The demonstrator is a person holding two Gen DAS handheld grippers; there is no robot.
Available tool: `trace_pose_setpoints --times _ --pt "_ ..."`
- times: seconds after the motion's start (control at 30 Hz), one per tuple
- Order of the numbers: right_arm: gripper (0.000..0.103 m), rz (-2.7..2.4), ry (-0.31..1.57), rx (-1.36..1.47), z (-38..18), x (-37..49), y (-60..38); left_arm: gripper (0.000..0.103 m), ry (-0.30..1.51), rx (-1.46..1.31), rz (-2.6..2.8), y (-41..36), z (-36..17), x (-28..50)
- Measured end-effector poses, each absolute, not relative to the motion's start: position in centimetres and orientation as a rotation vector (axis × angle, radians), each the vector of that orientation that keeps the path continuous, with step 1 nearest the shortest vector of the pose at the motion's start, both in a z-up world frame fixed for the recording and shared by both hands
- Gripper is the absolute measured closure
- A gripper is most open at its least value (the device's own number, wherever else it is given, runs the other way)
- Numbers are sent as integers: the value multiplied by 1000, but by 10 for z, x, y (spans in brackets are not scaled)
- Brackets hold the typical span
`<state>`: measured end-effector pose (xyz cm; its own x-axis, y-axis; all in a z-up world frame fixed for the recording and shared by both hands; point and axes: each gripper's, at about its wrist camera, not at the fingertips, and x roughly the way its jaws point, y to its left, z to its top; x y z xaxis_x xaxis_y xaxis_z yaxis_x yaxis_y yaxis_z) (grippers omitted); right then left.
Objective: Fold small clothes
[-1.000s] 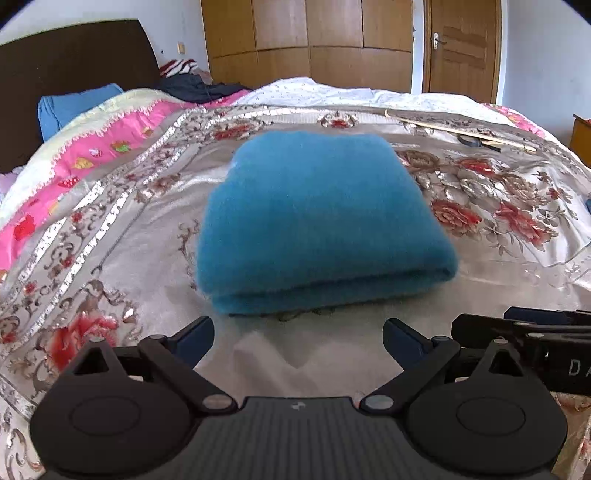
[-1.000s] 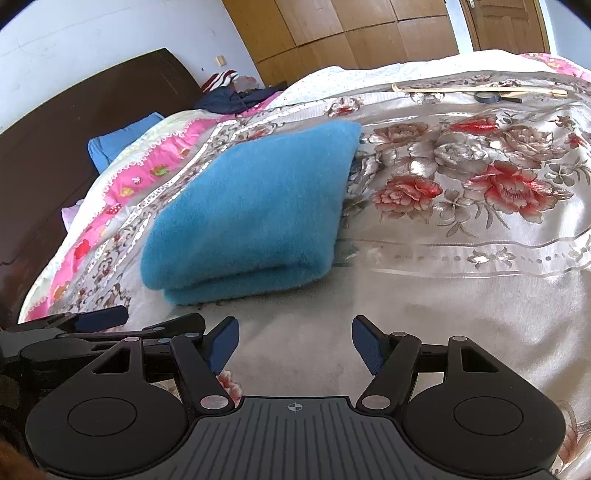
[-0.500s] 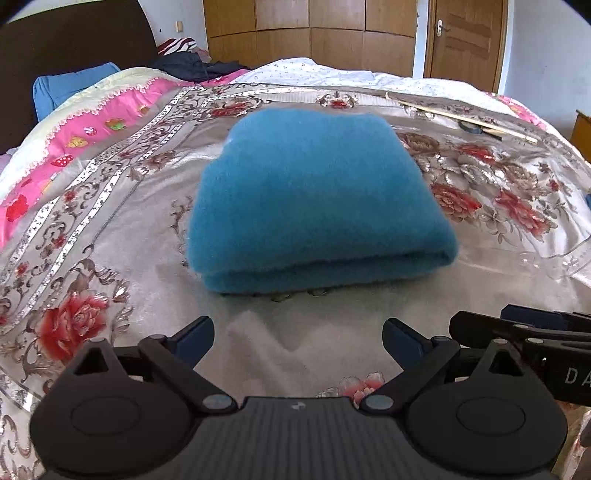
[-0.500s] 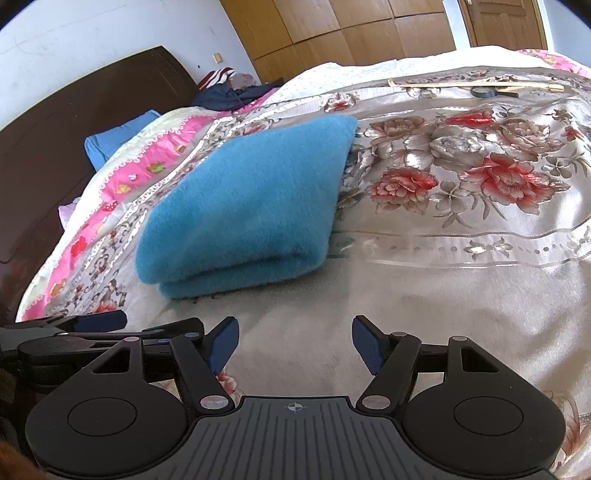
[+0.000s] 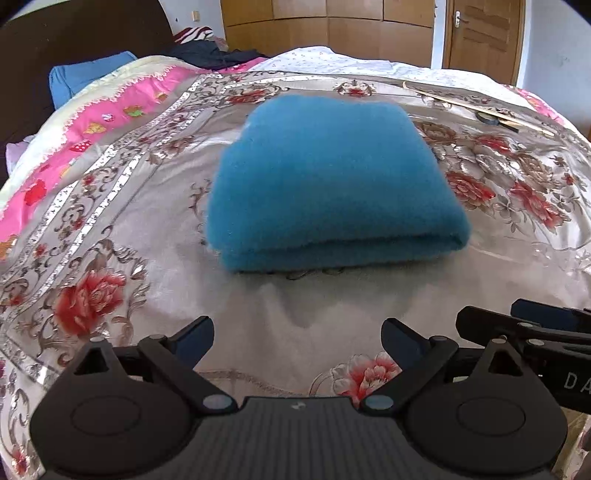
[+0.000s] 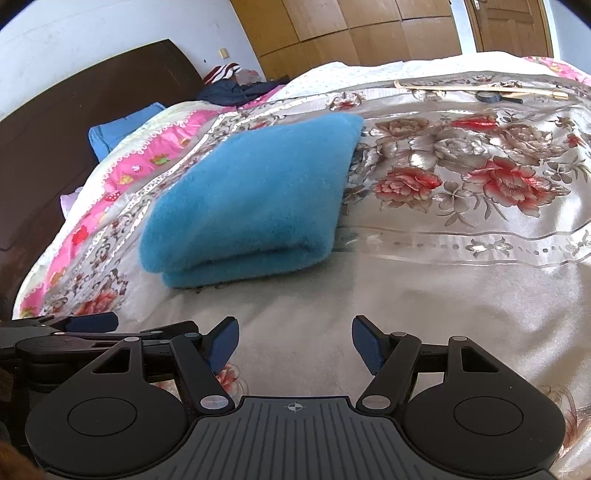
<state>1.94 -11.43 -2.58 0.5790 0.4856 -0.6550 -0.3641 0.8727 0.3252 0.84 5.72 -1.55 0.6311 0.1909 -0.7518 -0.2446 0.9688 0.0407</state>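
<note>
Domestic bedroom: bed (image 5: 147, 206) with floral satin cover, dark wooden headboard (image 6: 74, 122), blue pillow (image 5: 77, 79), wooden wardrobe (image 5: 332, 22), panelled door (image 5: 484, 33).

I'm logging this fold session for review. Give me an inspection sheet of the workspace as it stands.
Surface: floral bedspread, lightly wrinkled.
Job's things: blue cloth folded, lying flat, touched by neither gripper.
Clutter: sticks and a dark round item at the far edge; dark clothes by the headboard; blue pillow.
Grippers: left gripper open, empty; right gripper open, empty.
Cables: nothing seen.
Surroundings: wooden wardrobe, door.
</note>
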Motion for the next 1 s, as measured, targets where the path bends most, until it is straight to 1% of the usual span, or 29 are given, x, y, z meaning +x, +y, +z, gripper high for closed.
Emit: trace_pose_setpoints --times 1.0 --pt "33 461 836 127 -29 16 -112 0 911 -71 246 59 -23 10"
